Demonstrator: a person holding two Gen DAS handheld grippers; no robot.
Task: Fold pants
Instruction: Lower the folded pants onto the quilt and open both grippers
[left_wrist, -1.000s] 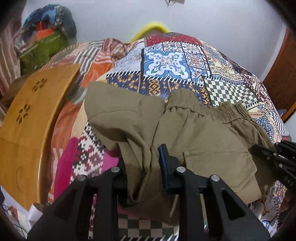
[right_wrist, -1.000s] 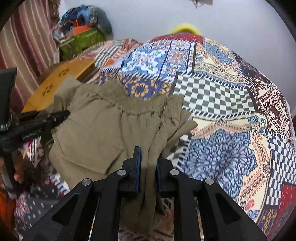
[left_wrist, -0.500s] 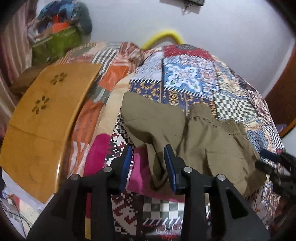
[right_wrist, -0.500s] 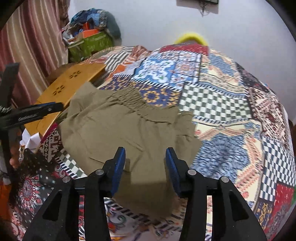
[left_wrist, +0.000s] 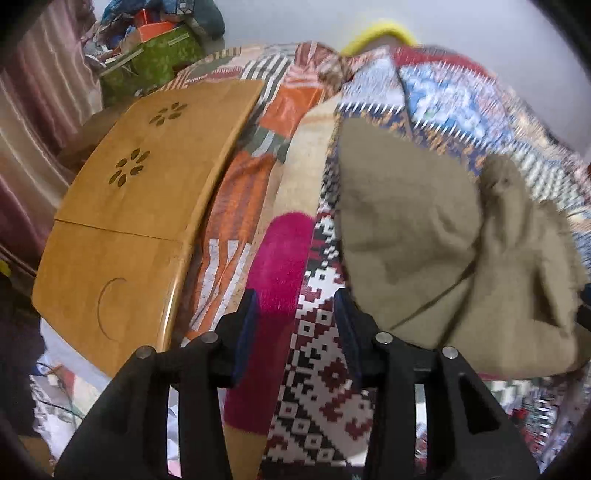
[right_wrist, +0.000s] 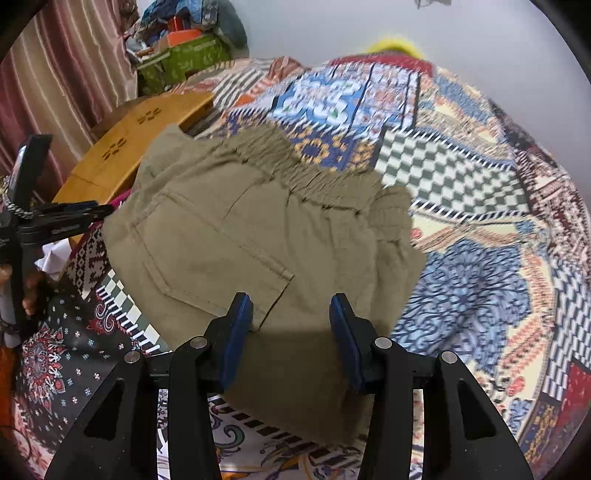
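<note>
Both grippers released — left fingers (left_wrist: 295, 325) opening beside pants (right_wrist: 258, 236), right fingers (right_wrist: 291, 325) over them

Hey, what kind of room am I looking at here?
Most likely a bedroom. A colourful patchwork bedspread covers a wide bed, with khaki elastic-waist pants lying folded on it. A striped maroon curtain hangs behind, beside a light wooden lap table.

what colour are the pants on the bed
Olive-khaki pants, clearest in the right wrist view.
</note>
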